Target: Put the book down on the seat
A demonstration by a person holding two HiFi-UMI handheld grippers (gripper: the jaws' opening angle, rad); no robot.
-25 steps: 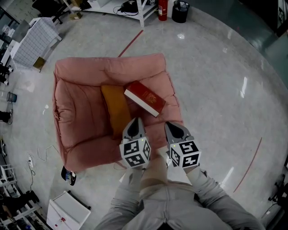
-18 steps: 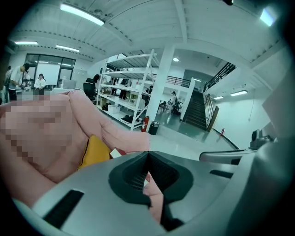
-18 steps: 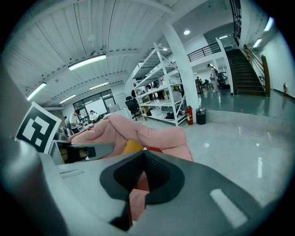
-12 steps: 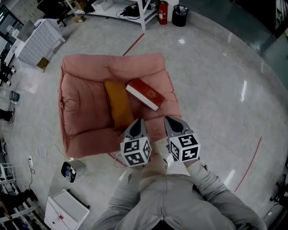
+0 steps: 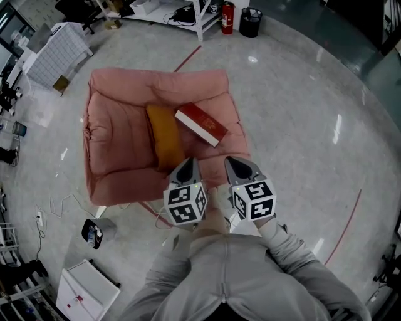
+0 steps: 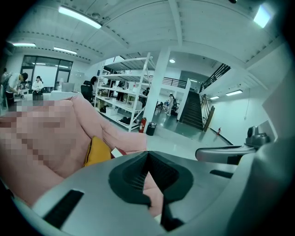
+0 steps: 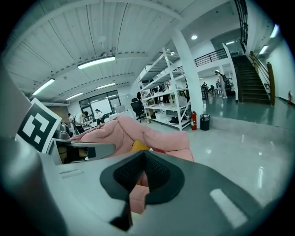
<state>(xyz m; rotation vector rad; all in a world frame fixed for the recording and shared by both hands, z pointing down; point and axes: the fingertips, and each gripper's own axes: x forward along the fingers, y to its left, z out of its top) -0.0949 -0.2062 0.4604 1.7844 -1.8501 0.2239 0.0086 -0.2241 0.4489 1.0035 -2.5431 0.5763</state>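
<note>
A red book (image 5: 201, 124) with white page edges lies on the right side of the pink padded seat (image 5: 119, 144), between the orange cushion (image 5: 164, 138) and the seat's right arm. Nothing holds it. My left gripper (image 5: 187, 168) and right gripper (image 5: 237, 164) hover side by side over the seat's front edge, short of the book, both shut and empty. The left gripper view shows its shut jaws (image 6: 146, 166) with the cushion (image 6: 97, 151) and a sliver of the book (image 6: 115, 151) beyond. In the right gripper view the jaws (image 7: 144, 162) are shut too.
A fire extinguisher (image 5: 227, 14) and a black bin (image 5: 250, 14) stand by a white shelf rack behind the seat. A white cabinet (image 5: 88, 293) and a dark object (image 5: 93, 233) sit on the floor at the front left. Red lines mark the polished floor.
Both grippers have drawn back a little from the seat, still shut and empty. The book stays where it lay.
</note>
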